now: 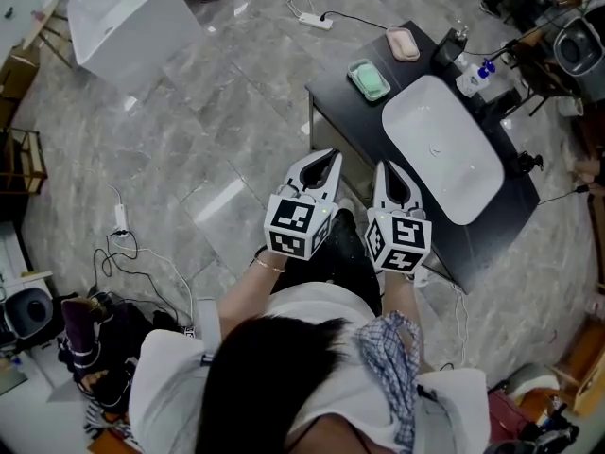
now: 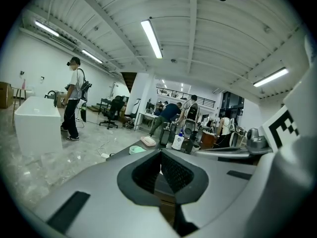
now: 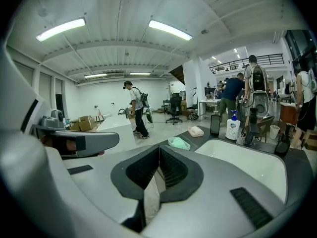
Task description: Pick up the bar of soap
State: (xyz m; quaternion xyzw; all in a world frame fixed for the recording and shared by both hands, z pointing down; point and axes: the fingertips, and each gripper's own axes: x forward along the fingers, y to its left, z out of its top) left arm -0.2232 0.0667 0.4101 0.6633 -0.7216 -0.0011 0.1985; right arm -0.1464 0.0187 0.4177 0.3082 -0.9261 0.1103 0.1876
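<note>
A green bar of soap (image 1: 369,78) lies in a pale dish on the far left part of the black counter (image 1: 345,112). A pink bar (image 1: 404,43) lies beyond it. In the left gripper view the green soap (image 2: 136,149) and pink soap (image 2: 148,141) sit ahead of the jaws; the right gripper view shows the green soap (image 3: 178,143) and the pink soap (image 3: 196,131) too. My left gripper (image 1: 332,154) and right gripper (image 1: 385,166) hover side by side at the counter's near edge, well short of both bars. Both are shut with nothing in them.
A white sink basin (image 1: 444,149) fills the counter's right half. A soap dispenser bottle (image 1: 473,78) and dark items stand behind it. A white tub (image 1: 128,17) stands on the marble floor far left, with cables (image 1: 123,244) nearer. Several people are in the room beyond.
</note>
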